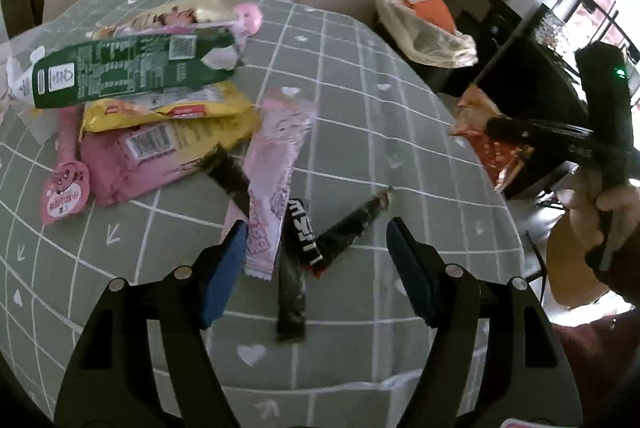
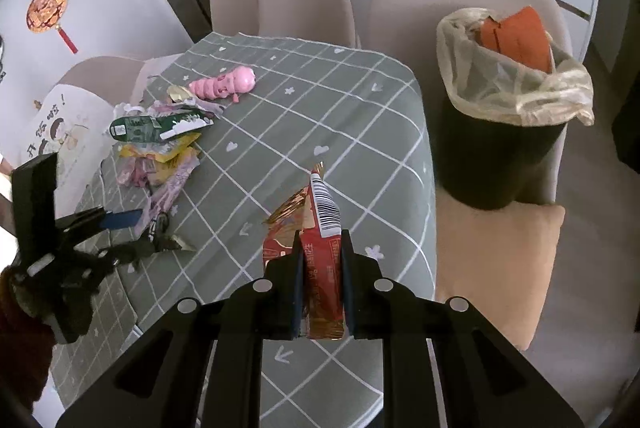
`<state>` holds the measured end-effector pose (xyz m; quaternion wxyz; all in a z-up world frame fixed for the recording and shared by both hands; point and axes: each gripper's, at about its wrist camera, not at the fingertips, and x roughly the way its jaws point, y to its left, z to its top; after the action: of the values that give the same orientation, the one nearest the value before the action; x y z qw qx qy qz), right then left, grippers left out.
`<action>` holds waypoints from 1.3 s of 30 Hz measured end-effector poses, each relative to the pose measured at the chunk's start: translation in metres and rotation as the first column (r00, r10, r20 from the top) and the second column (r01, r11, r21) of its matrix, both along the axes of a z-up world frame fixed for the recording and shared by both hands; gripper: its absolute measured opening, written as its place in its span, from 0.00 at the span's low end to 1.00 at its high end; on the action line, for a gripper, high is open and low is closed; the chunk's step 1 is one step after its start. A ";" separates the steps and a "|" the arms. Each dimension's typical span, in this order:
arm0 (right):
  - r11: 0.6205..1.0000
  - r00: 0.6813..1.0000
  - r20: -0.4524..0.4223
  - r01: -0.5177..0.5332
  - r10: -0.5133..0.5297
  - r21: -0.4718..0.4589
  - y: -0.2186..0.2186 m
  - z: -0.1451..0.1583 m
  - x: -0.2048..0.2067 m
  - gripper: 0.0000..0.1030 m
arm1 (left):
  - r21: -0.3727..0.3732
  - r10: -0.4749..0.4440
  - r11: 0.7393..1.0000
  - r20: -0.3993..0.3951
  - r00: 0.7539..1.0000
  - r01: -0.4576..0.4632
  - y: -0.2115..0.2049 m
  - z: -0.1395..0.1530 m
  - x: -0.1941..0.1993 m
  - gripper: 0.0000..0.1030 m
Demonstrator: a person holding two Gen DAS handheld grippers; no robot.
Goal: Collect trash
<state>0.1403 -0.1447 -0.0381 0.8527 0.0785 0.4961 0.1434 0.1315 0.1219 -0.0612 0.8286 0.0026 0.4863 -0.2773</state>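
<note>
Right gripper (image 2: 320, 268) is clamped tight on a red wrapper (image 2: 322, 228), held up above the green checked tablecloth (image 2: 320, 100). Left gripper (image 1: 316, 260) hangs with fingers spread wide over black wrappers (image 1: 340, 232) and a pale pink packet (image 1: 276, 164) on the cloth. Farther off lies the wrapper pile (image 2: 156, 144), and beyond the table edge stands the lined black bin (image 2: 504, 132), an orange item inside.

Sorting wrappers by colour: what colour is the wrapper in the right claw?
Red with gold, white barcode panel: wrapper, clearest in the right wrist view.
</note>
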 end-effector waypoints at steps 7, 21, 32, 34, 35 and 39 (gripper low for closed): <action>1.000 1.000 0.013 0.001 -0.001 0.006 -0.001 0.002 -0.006 0.16 | 0.003 0.141 0.990 0.013 0.990 -0.141 -0.001 0.007 0.025 0.54; 0.999 0.993 0.119 -0.006 0.000 0.050 -0.019 0.039 -0.019 0.16 | 0.011 0.257 0.966 0.098 0.961 -0.259 -0.008 0.057 0.018 0.12; 0.994 0.967 0.253 -0.062 0.038 0.091 -0.035 0.092 -0.019 0.16 | -0.105 0.387 0.922 0.208 0.898 -0.373 -0.028 0.117 0.004 0.15; 0.993 0.964 0.259 -0.079 0.053 0.091 -0.038 0.095 -0.019 0.16 | -0.098 0.390 0.921 0.186 0.902 -0.378 -0.032 0.111 0.006 0.15; 0.992 0.963 0.262 -0.086 0.060 0.089 -0.041 0.095 -0.019 0.16 | -0.094 0.391 0.920 0.171 0.904 -0.380 -0.034 0.105 0.007 0.17; 0.989 0.960 0.268 -0.114 0.085 0.095 -0.058 0.086 -0.015 0.16 | -0.100 0.401 0.915 0.111 0.909 -0.392 -0.037 0.077 0.007 0.37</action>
<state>0.1254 -0.2025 0.0484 0.8972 0.0805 0.3731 0.2223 0.1387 0.0849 0.0161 0.8968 -0.1095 0.4113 -0.1206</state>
